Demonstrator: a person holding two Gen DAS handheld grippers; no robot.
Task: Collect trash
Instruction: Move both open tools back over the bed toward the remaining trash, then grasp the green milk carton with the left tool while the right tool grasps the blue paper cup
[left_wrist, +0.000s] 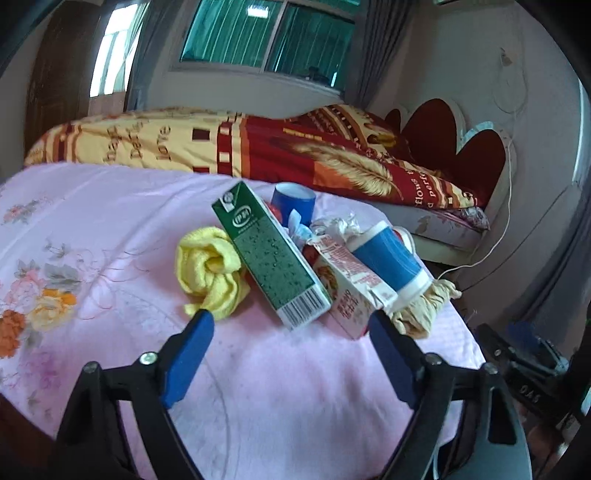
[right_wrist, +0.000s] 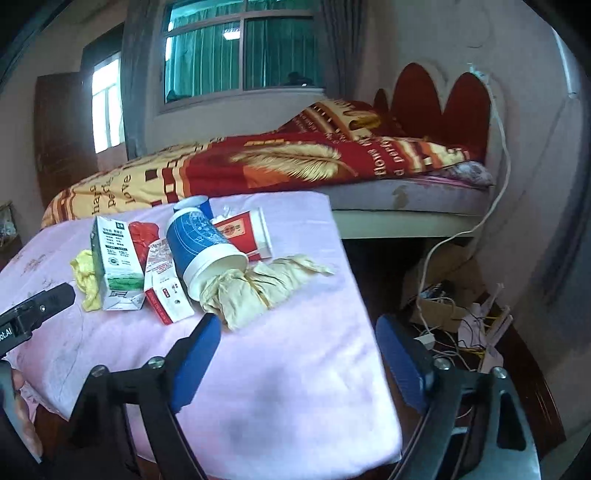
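We see our left gripper (left_wrist: 291, 325), jaws apart and empty, just short of a green carton (left_wrist: 273, 254) lying beside a yellow cloth (left_wrist: 208, 271) near the pink sheet's (left_wrist: 110, 229) far right corner.

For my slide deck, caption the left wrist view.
Open left gripper approaches green carton, yellow cloth and blue cup on pink sheet.

A home bedroom: a bed (right_wrist: 406, 195) with a red scalloped headboard (right_wrist: 439, 103), a feather-print quilt (right_wrist: 288, 162), and a curtained window (right_wrist: 240, 51) behind.
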